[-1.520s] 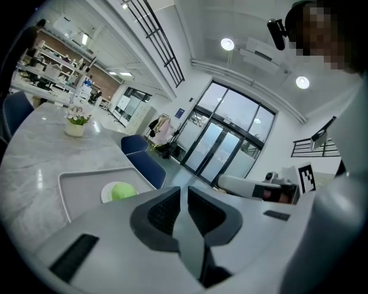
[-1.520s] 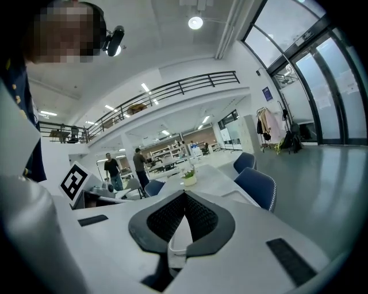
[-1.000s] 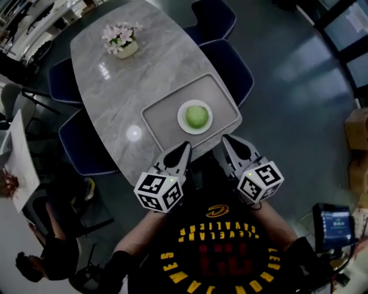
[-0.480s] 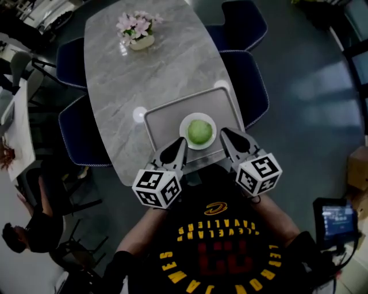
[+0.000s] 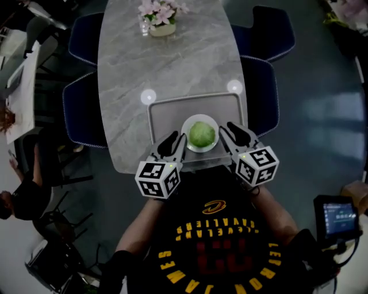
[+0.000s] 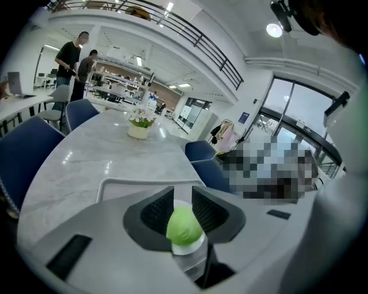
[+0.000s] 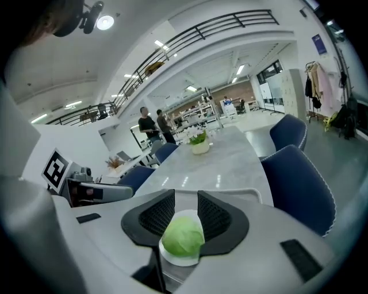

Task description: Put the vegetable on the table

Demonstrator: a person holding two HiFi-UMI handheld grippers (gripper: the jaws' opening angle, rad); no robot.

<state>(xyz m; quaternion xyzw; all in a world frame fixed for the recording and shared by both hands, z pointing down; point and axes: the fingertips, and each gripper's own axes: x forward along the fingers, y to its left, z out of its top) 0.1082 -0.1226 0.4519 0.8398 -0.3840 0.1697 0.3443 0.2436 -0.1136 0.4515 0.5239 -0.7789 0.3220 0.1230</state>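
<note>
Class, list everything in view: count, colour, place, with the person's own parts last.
table: one, grey marble, centre.
chairs: four, dark blue, flanking table.
flowers: one pot, pink, table's far end.
tray: one, grey, table's near end.
plate: one, white, on tray.
cabbage: one, green, on plate.
screen: one, black, lower right.
bystanders: two, dark clothes, beyond table.
left gripper: one, grey, left of plate, jaws apart, empty.
right gripper: one, grey, right of plate, jaws just opened, empty.

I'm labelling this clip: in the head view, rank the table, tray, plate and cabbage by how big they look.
Largest to smallest:
table
tray
plate
cabbage
The cabbage covers most of the plate, so those two are close.
</note>
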